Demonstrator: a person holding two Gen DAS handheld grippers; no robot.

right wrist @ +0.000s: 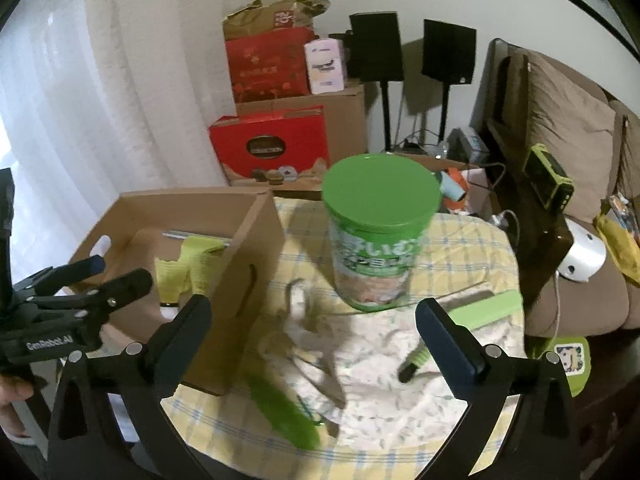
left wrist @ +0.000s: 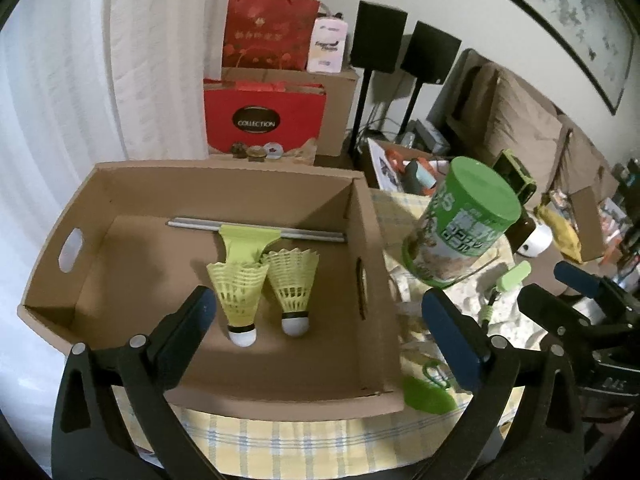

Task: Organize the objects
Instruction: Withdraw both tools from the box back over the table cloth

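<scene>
The cardboard box (left wrist: 192, 376) serves as reference; it sits on the counter (left wrist: 280, 440), which is covered by a yellow plaid cloth.

Inside the box, two yellow shuttlecocks lie side by side on the floor. The left shuttlecock (left wrist: 239, 300) and the right shuttlecock (left wrist: 294, 288) each have the long axis running front to back, white cork end toward the box's near wall, skirt toward the far wall. The skirts appear to touch or nearly touch. Behind them, along the far wall, a squeegee (left wrist: 256, 229) lies with its grey blade crosswise, left to right, and its yellow-green handle pointing toward the near wall, ending between the two skirts.

Right of the box, on the cloth, a green-lidded can (right wrist: 378, 236) stands upright, apart from the box wall. Right of the can, a green-headed brush (right wrist: 460, 328) lies on crumpled white fabric (right wrist: 360, 360), long axis diagonal, head away from the box, dark handle tip nearer the front edge. A green flat item (left wrist: 428, 394) lies just beside the box's near right corner; the right wrist view blurs it and its type cannot be told.

Left gripper (left wrist: 320, 340): fingers released, spread wide, holding nothing, positioned over the box's near right portion. Right gripper (right wrist: 312, 344): fingers released, spread wide, empty, above the white fabric, right of the box.
</scene>
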